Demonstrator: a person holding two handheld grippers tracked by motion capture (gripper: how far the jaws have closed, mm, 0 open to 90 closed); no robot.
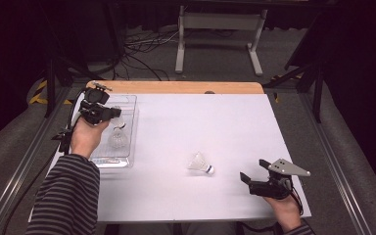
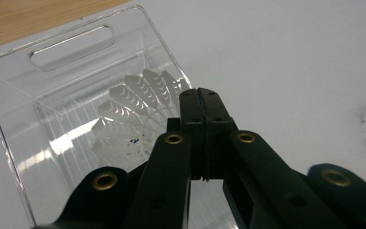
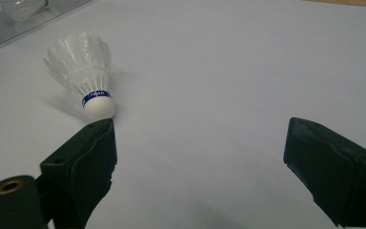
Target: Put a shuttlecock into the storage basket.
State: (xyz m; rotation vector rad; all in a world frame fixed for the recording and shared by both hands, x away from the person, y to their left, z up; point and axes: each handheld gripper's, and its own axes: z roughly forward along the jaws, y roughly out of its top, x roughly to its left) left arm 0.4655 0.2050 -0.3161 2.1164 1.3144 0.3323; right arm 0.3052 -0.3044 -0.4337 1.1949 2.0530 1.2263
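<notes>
A clear plastic tray (image 1: 129,103) stands at the table's left, with a white shuttlecock (image 1: 118,138) lying inside it. My left gripper (image 1: 112,113) hovers over the tray, shut, with nothing between its jaws. In the left gripper view the closed gripper (image 2: 201,93) points at the shuttlecock's feathers (image 2: 124,114) in the tray (image 2: 9,95). A second shuttlecock (image 1: 200,164) with a blue band lies on its side mid-table. My right gripper (image 1: 252,170) rests near the front right, open. In the right gripper view that shuttlecock (image 3: 88,71) lies just beyond the left jaw of the gripper (image 3: 200,129).
The white table top (image 1: 200,122) has a wooden strip along its far edge. Metal rails run along both sides of the table. A white stand and cables sit on the floor beyond. The tray's corner (image 3: 28,19) appears at the right gripper view's top left.
</notes>
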